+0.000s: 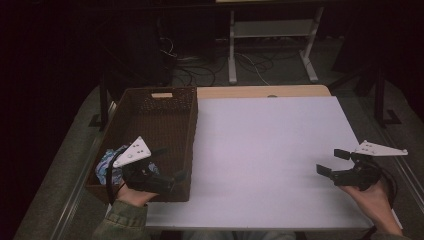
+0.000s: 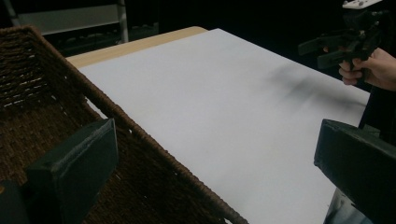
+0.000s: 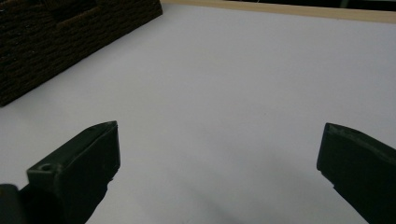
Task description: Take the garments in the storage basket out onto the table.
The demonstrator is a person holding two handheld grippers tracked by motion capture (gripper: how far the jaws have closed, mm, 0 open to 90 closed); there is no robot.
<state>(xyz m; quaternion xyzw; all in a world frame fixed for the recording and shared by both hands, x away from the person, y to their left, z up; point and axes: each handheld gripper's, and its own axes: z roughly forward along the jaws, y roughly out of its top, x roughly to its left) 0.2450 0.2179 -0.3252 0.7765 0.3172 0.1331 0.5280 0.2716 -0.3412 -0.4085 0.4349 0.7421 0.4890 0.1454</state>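
Wicker basket (image 1: 160,125) sits at the desk's (image 1: 270,150) left edge; the left hand-held gripper (image 1: 167,167) hovers over its near end, jaws wide (nothing between), right hand-held gripper (image 1: 332,162) likewise gaping.

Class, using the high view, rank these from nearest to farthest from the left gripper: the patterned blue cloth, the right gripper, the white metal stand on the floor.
1. Patterned blue cloth, in the brown wicker basket beside the left gripper.
2. Right gripper, across the table's right side.
3. White metal stand, beyond the table's far edge.

room dim | white metal stand (image 1: 272,30) behind table | cables (image 1: 192,65) on grey floor (image 1: 65,165)
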